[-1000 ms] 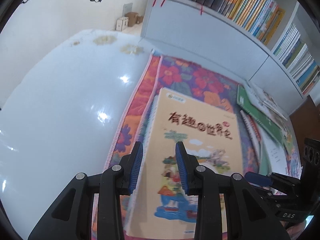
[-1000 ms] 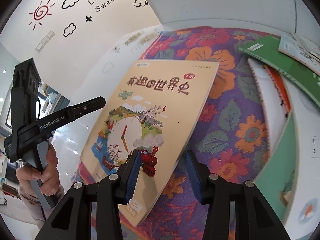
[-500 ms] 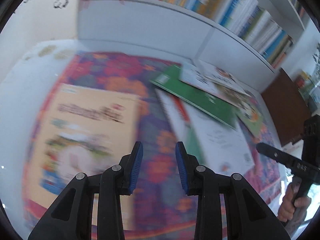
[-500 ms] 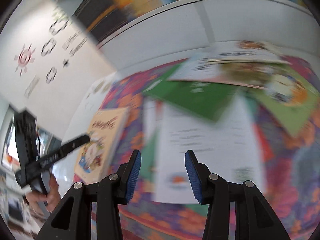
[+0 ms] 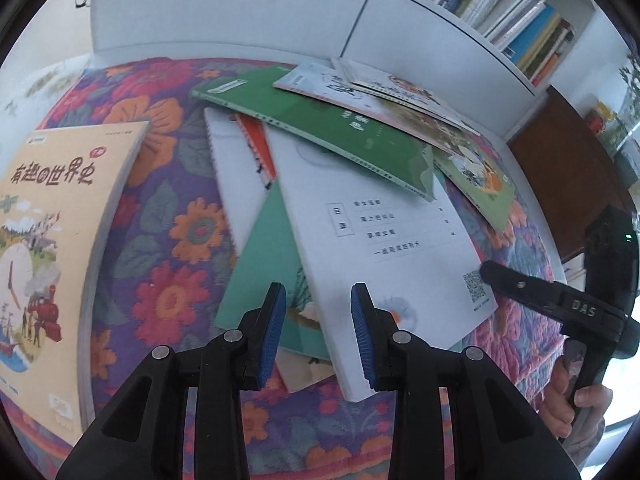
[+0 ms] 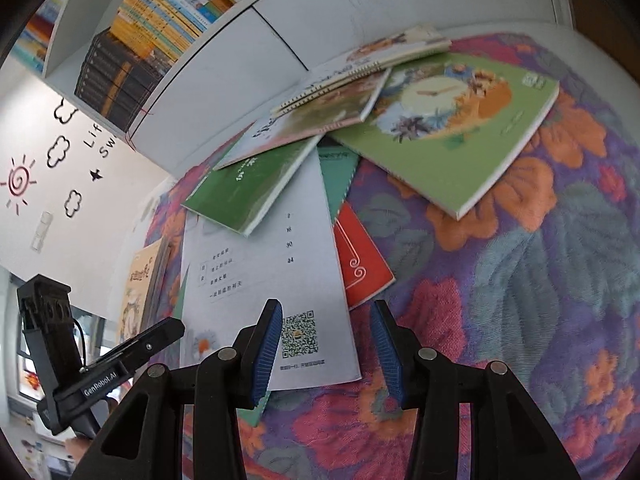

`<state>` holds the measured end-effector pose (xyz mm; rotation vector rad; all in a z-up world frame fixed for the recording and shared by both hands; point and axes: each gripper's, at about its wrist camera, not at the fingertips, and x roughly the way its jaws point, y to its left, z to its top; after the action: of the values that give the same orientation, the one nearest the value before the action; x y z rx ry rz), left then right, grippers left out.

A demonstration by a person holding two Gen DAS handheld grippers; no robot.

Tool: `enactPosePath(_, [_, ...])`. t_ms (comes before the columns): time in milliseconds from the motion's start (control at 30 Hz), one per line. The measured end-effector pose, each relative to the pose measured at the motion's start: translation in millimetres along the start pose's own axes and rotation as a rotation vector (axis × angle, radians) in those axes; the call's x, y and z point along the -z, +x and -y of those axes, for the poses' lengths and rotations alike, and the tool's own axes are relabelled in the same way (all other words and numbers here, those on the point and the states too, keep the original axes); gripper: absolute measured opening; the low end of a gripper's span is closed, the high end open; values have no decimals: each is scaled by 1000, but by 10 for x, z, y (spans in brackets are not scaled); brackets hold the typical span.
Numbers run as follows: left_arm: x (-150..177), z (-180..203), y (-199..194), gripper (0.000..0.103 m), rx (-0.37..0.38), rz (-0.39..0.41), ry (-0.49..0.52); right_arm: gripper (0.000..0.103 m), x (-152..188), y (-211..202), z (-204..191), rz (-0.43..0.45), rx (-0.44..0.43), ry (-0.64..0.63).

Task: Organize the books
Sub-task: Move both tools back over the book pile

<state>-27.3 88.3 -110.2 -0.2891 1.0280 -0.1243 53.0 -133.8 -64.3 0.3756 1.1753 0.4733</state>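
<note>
Several books lie overlapped on a floral cloth [image 5: 172, 240]. Topmost near me is a white book [image 5: 384, 248] with a QR code, over a teal book [image 5: 264, 264] and a red book [image 6: 360, 264]. A green book [image 5: 332, 140] and a light green clock book [image 6: 460, 120] lie farther back. A tan picture book [image 5: 52, 240] lies alone at the left. My left gripper [image 5: 317, 334] hovers open above the white book's near left edge. My right gripper [image 6: 326, 354] hovers open above that white book's [image 6: 264, 256] QR corner. Neither holds anything.
A white cabinet front with a packed bookshelf [image 5: 500, 8] above it closes off the far side. Brown wooden furniture [image 5: 568, 152] stands at the right. A hand [image 5: 576, 404] grips the right tool's handle. Bare floral cloth [image 6: 520, 280] lies right of the pile.
Both grippers have swung from over the tan book rightward to the pile of books. The tan book stays flat at the left. The jaw gaps look unchanged.
</note>
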Motion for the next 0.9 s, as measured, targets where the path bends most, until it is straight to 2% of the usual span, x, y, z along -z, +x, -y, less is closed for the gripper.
enactPosePath(133, [16,30,10,30,4,12,28,45,56,86,5,-11,-33,1])
enactPosePath(233, [26,49,21,31,57,-6,32,46,71,90,-22,-23,-66,-5])
enactPosePath(367, [32,91,19,31,21,0,51,46,107,112,-102,-34,-55,-32])
enactPosePath(900, [37,82,20,31,17,3,46,46,133,132,-147,-42,-44,-49])
